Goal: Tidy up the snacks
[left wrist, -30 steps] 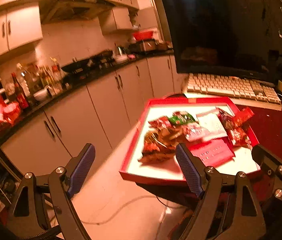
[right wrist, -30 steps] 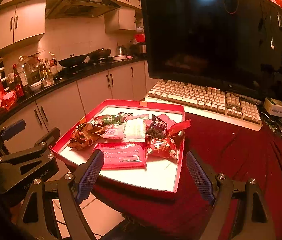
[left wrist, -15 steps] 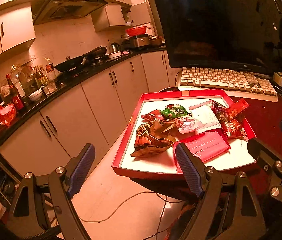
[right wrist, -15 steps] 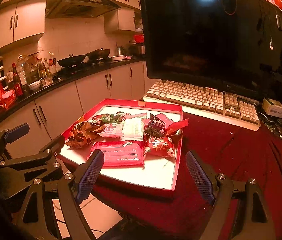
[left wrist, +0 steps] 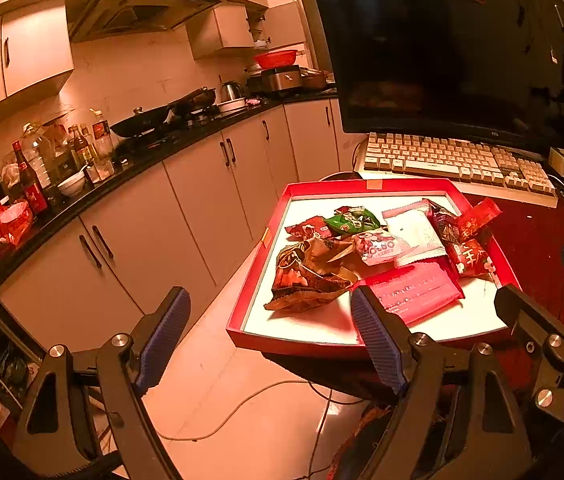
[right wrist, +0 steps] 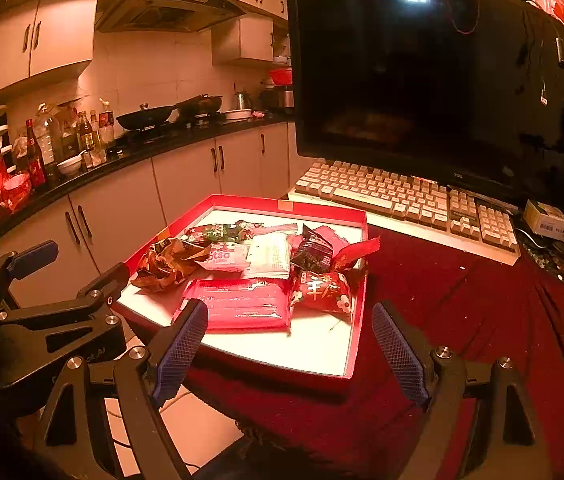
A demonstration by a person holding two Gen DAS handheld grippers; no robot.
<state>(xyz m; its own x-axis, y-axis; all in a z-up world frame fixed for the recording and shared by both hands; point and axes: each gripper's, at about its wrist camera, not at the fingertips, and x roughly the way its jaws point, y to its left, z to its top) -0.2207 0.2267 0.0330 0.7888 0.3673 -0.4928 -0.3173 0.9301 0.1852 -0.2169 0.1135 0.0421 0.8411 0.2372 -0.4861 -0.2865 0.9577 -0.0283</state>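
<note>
A red tray (left wrist: 374, 186) (right wrist: 356, 332) with a white floor sits at the table's corner and holds several snack packets. Among them are a crumpled brown bag (left wrist: 306, 276) (right wrist: 164, 266), a flat pink packet (left wrist: 410, 290) (right wrist: 242, 304), a white packet (left wrist: 414, 234) (right wrist: 270, 254), a green packet (left wrist: 352, 220) and a red packet (right wrist: 322, 292). My left gripper (left wrist: 270, 336) is open and empty, in front of the tray's near left corner. My right gripper (right wrist: 290, 350) is open and empty, just before the tray's near edge. Each gripper shows in the other's view.
A keyboard (right wrist: 406, 200) and a dark monitor (right wrist: 422, 80) stand behind the tray. The table has a dark red cloth (right wrist: 462, 304). Kitchen cabinets (left wrist: 186, 216) and a counter with bottles (left wrist: 42, 160) run along the left. A cable (left wrist: 242, 408) lies on the floor.
The left gripper has swung right and nearer, so the tray sits more central in its view. The right gripper has edged slightly closer. Both stay open.
</note>
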